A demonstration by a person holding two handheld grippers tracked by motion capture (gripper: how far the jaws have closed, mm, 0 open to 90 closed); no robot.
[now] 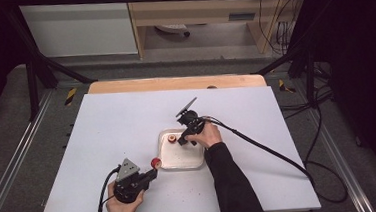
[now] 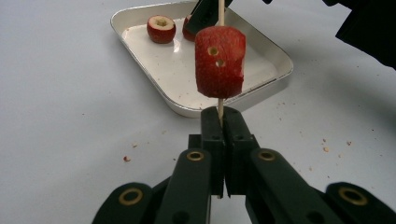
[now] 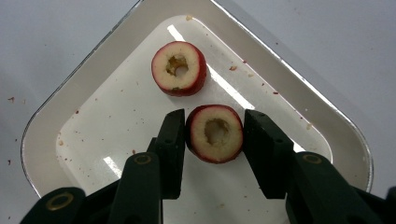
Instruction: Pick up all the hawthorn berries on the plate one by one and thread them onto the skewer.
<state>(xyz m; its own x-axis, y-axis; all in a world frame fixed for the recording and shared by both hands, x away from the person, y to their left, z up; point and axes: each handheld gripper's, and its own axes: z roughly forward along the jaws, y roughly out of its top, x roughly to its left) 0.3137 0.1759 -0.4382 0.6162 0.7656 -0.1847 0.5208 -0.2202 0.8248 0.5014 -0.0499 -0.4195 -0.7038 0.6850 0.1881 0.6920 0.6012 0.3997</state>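
So, starting near the bench's front edge: a thin wooden skewer (image 2: 220,109) is pinched tight in the left tool (image 1: 152,174), jaws fully closed on it, with one cored red fruit piece (image 2: 219,67) already threaded on and held just off the tray's front-left corner. The left hand (image 1: 124,209) is kept low over the front edge, tool pointed up toward the tray.

Mid-bench sits the white tray (image 3: 56,116). Two more cored pieces are seen in it: a far piece (image 3: 179,68) lying free, and a near piece (image 3: 215,133) bracketed by the right tool (image 3: 214,135). The left pad looks to be touching the skin, the right pad is hard to call, so a firm grip can't be confirmed yet.

For this step, the squeeze is probably best kept gentle and centred on the skin so the ring isn't crushed or popped sideways, and the core hole should be left clear for the skewer.

The right hand (image 1: 209,133) is angled down over the tray, forearm stretched in from the front edge.
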